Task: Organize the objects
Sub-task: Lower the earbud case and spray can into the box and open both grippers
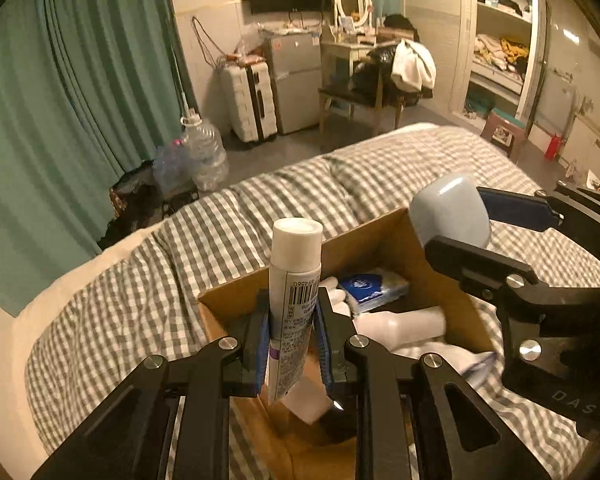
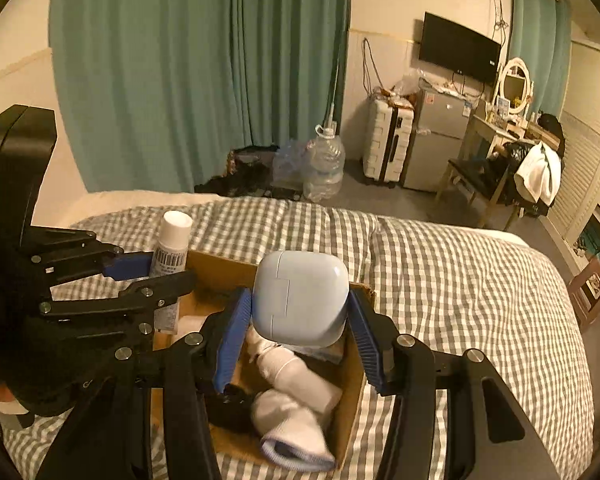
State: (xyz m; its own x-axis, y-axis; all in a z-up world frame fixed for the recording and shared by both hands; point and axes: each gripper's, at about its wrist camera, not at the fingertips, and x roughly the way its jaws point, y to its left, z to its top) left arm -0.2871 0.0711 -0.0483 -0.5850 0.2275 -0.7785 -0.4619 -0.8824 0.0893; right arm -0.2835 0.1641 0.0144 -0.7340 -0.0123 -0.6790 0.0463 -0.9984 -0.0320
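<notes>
My left gripper [image 1: 291, 330] is shut on a white tube [image 1: 294, 284] with a barcode, held upright over the near left part of an open cardboard box [image 1: 380, 232] on the bed. It also shows in the right wrist view [image 2: 172, 248]. My right gripper [image 2: 298, 320] is shut on a pale blue rounded case [image 2: 300, 298], held above the box [image 2: 354, 372]. That case also shows in the left wrist view [image 1: 450, 212]. Inside the box lie white socks [image 2: 296, 408], a white bottle [image 1: 400, 322] and a blue packet [image 1: 366, 284].
The box rests on a grey checked duvet [image 2: 440, 280]. Beyond the bed stand water jugs [image 2: 326, 168], a white suitcase [image 2: 386, 148], a small fridge [image 2: 440, 140], a chair with clothes [image 2: 512, 176] and green curtains [image 2: 180, 72].
</notes>
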